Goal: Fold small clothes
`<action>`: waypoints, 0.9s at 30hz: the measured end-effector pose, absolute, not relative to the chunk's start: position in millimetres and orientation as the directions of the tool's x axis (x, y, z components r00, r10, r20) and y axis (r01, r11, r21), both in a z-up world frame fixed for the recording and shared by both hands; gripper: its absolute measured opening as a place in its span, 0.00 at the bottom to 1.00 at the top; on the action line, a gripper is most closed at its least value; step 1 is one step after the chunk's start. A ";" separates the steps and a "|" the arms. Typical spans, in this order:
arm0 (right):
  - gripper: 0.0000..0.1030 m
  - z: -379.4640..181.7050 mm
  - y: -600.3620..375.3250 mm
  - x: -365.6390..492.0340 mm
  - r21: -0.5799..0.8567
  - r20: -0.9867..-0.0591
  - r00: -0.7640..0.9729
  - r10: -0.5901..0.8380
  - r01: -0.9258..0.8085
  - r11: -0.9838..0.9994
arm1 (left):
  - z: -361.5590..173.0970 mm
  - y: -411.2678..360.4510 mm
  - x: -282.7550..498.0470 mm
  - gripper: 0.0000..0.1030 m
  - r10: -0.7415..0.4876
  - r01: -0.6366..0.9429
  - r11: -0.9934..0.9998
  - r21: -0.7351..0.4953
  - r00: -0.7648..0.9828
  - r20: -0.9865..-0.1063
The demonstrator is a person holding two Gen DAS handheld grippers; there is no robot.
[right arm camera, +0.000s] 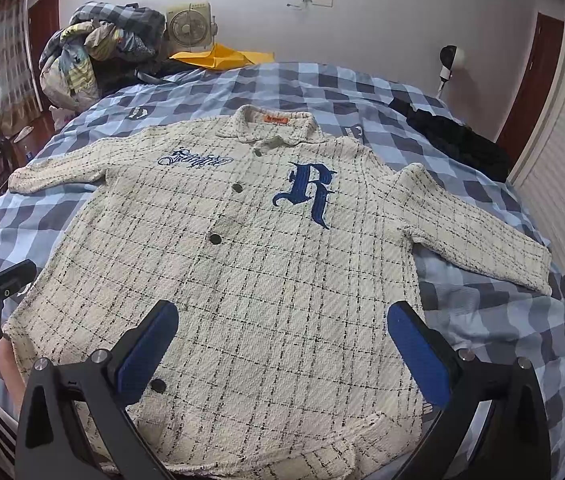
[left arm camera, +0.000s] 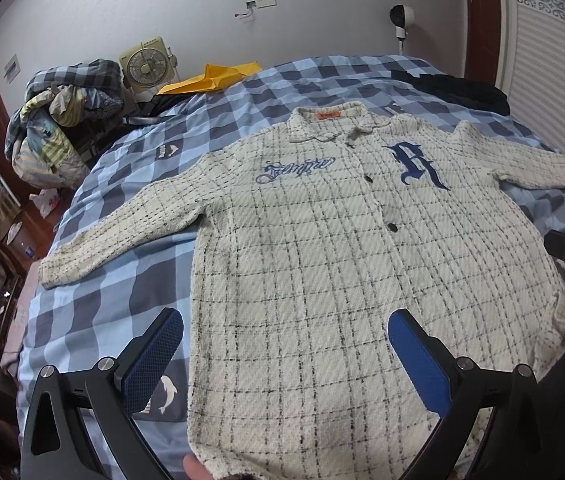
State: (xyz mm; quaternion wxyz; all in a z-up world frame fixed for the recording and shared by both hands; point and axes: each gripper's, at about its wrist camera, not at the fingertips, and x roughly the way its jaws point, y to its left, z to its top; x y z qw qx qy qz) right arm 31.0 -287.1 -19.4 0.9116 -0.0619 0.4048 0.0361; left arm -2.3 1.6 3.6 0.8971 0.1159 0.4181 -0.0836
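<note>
The left tongs (left arm camera: pixel 284 354) hang released above the hem of a cream plaid woven shirt with blue embroidery (left arm camera: pixel 322 248), spread flat, front up, on the blue checked bed (left arm camera: pixel 102 300). The right tongs (right arm camera: pixel 282 346) likewise gape, empty, over its lower right side.

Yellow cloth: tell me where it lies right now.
The yellow cloth lies at the bed's far edge, left of centre in both views, just right of the beige fan and beyond the white plaid shirt's collar.
</note>
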 end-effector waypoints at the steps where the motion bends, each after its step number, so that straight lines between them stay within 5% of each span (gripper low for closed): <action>1: 0.99 -19.7 -287.0 31.4 -0.083 -0.743 0.669 0.016 -0.116 0.990 | 3.6 1.7 -2.3 1.00 -0.053 0.247 0.959 0.138 0.636 -0.770; 27: 0.99 -20.5 -287.4 31.2 -0.083 -0.743 0.669 0.015 -0.114 0.990 | 6.1 0.8 -3.6 1.00 -0.082 0.261 0.959 0.113 0.635 -0.768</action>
